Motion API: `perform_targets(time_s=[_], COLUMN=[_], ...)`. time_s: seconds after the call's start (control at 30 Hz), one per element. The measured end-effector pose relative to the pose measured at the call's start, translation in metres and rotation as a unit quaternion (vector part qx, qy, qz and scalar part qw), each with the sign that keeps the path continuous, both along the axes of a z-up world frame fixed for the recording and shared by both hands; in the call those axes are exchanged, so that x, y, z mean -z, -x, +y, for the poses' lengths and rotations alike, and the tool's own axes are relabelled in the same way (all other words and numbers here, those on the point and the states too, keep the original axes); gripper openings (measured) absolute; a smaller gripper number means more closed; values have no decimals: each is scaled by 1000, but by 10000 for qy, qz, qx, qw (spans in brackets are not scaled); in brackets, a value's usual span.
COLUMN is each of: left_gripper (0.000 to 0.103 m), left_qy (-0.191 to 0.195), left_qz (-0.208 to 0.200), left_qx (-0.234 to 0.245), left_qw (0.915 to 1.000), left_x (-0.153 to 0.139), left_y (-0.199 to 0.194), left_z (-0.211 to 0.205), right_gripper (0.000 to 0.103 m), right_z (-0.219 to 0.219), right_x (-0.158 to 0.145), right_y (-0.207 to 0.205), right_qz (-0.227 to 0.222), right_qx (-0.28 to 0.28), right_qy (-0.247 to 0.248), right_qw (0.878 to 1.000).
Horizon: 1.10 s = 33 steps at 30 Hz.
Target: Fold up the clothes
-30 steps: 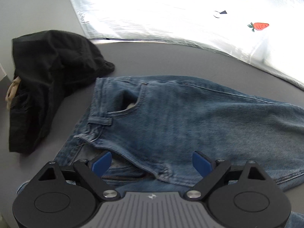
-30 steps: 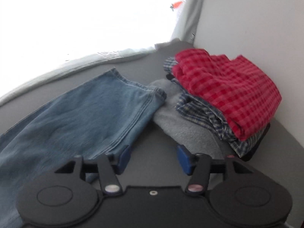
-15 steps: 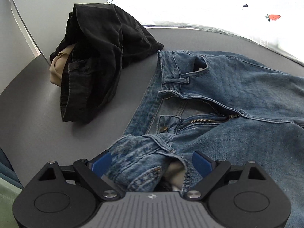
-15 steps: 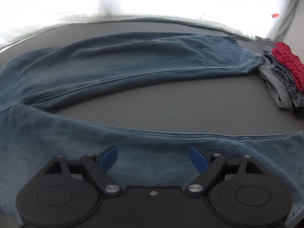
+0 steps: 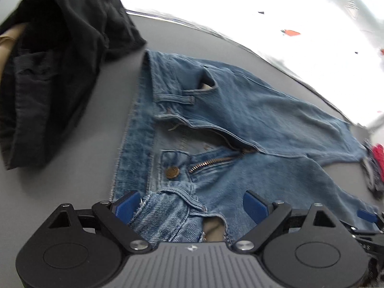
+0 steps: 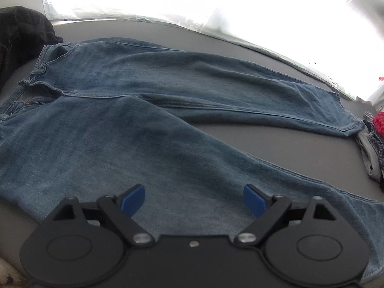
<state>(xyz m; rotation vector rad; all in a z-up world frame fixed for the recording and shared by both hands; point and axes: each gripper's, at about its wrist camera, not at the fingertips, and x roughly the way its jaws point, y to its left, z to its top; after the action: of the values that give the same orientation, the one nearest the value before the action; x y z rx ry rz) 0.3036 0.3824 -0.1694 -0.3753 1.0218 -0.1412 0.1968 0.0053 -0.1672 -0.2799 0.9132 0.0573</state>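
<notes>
You held your left gripper (image 5: 190, 206) low, its blue-tipped fingers (image 5: 126, 206) spread wide apart and pointing forward. Your right gripper (image 6: 194, 201) sat level too, fingers (image 6: 254, 202) equally wide, with nothing clamped between either pair.

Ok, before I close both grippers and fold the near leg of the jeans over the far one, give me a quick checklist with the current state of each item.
1. Left gripper open around the near waistband corner of the jeans: ok.
2. Right gripper open over the near leg: ok; contact with the denim: cannot tell.
3. Far leg lying flat and straight: ok.
4. Fly closed: not ok, the zipper is open and the button undone.
5. Black garment clear of the jeans: cannot tell, it sits very close to the waistband.
6. Folded stack clear of the far hem: cannot tell, they look nearly touching.
</notes>
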Motion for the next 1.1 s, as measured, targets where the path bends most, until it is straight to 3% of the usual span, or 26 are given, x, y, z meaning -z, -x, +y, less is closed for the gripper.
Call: perform_targets(time_s=[0.13,0.23,0.43,0.5,0.67,0.7,0.73,0.77,0.8,0.83,0.9,1.0,1.1], left_gripper=[92,92,94,94,91,77,56,44,17,8,8,9,9], left_qy=[793,1094,2239,2407,1938,1716,1475,1108,739,437,76,136,-834], left_qz=[358,562,474,512,553,484,418,356,179,-87,-518,-806,-1102], left_qx=[770,1144,796,573,300,191,83,2,-30,-106,-452,-684,-450], left_qw=[9932,9858,9702,9675,9790,9838,9881,9932,9971,9990,9976,9943,9894], left_x=[11,19,32,38,42,40,39,36,33,27,14,-5,-14], left_y=[-8,-10,-23,-30,-38,-36,-34,-32,-28,-24,-13,-6,-7], left_z=[12,17,31,31,16,11,7,3,0,-1,5,15,-6], right_gripper=[90,90,90,90,90,90,90,90,90,90,90,90,90], right_z=[4,5,7,10,9,9,9,8,7,6,4,-1,-11], right_x=[5,8,15,16,19,20,20,21,21,21,21,21,18], right_y=[13,21,29,31,36,37,37,38,39,40,41,42,43], right_qz=[107,196,337,356,409,420,430,441,449,450,443,425,338], right_qx=[323,559,858,876,983,1005,1028,1051,1083,1121,1188,1290,1433], right_qy=[35,24,-85,-73,-61,-59,-57,-55,-59,-69,-70,-71,-66], right_qw=[9994,9982,9957,9955,9943,9940,9938,9935,9931,9927,9919,9907,9891])
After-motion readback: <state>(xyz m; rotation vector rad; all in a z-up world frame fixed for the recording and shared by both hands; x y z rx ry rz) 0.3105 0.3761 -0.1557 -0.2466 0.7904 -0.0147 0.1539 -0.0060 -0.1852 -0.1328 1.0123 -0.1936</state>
